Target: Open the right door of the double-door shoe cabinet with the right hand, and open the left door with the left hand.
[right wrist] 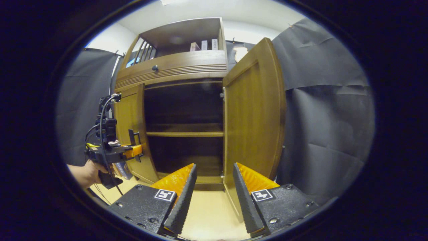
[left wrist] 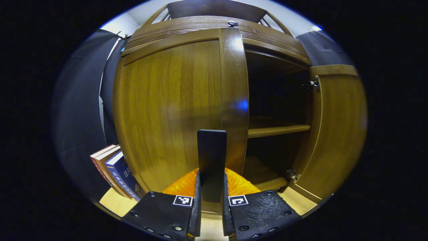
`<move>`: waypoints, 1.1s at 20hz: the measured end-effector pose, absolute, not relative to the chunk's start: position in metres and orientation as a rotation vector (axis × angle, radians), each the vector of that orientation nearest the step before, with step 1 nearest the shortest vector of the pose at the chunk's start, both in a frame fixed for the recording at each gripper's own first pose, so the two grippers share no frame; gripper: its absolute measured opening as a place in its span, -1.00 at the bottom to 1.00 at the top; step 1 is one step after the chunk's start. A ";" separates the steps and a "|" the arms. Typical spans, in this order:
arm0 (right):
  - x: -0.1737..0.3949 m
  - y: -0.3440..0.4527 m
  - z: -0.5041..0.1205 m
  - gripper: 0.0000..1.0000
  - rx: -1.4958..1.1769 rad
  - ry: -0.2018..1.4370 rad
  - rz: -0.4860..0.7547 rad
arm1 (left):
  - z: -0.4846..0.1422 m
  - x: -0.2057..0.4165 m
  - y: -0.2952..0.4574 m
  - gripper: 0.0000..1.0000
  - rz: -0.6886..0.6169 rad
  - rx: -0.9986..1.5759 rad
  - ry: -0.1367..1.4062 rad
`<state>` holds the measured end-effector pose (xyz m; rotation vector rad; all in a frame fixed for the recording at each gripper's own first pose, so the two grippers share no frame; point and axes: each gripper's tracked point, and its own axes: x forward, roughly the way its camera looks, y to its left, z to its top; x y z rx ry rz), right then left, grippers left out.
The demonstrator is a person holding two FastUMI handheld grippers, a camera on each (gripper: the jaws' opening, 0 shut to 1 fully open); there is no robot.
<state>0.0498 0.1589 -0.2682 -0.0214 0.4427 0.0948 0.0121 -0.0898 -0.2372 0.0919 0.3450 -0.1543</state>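
The wooden shoe cabinet (right wrist: 174, 67) stands ahead. Its left door (left wrist: 174, 107) looms close in the left gripper view, and my left gripper (left wrist: 211, 175) is shut on that door's dark flat handle (left wrist: 211, 147). The right gripper view shows the left door (right wrist: 132, 127) swung partway out, with the left gripper (right wrist: 135, 150) and a hand (right wrist: 87, 174) at its handle. The right door (right wrist: 254, 113) stands wide open. My right gripper (right wrist: 214, 165) is open and holds nothing, low in front of the opening, just left of the right door's edge. The right door (left wrist: 337, 134) also appears at the right of the left gripper view.
Inside the cabinet a shelf (right wrist: 185, 134) crosses the dark interior. A drawer with a knob (right wrist: 154, 68) sits above the doors, with an upper shelf (right wrist: 204, 45) holding small items. Books (left wrist: 113, 170) lean beside the cabinet's left side. The floor (right wrist: 210, 211) is light wood.
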 end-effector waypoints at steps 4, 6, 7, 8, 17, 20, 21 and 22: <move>0.058 0.184 -0.272 0.39 -0.031 0.445 0.168 | -0.232 -0.008 -0.078 -0.51 -0.144 0.098 0.334; 0.063 0.195 -0.274 0.39 -0.035 0.451 0.196 | -0.231 -0.015 -0.073 -0.51 -0.144 0.088 0.331; 0.063 0.199 -0.275 0.43 -0.035 0.452 0.204 | -0.231 -0.018 -0.072 -0.51 -0.143 0.084 0.334; 0.063 0.202 -0.274 0.43 -0.030 0.450 0.211 | -0.230 -0.021 -0.070 -0.51 -0.142 0.084 0.334; 0.083 0.213 -0.283 0.43 -0.019 0.460 0.244 | -0.219 -0.041 -0.053 -0.51 -0.103 0.089 0.322; 0.090 0.222 -0.288 0.39 -0.028 0.468 0.263 | -0.214 -0.053 -0.042 -0.51 -0.085 0.099 0.318; 0.091 0.227 -0.292 0.39 -0.033 0.474 0.275 | -0.213 -0.061 -0.034 -0.52 -0.083 0.105 0.316; 0.092 0.231 -0.294 0.43 -0.036 0.480 0.286 | -0.211 -0.066 -0.029 -0.52 -0.082 0.119 0.307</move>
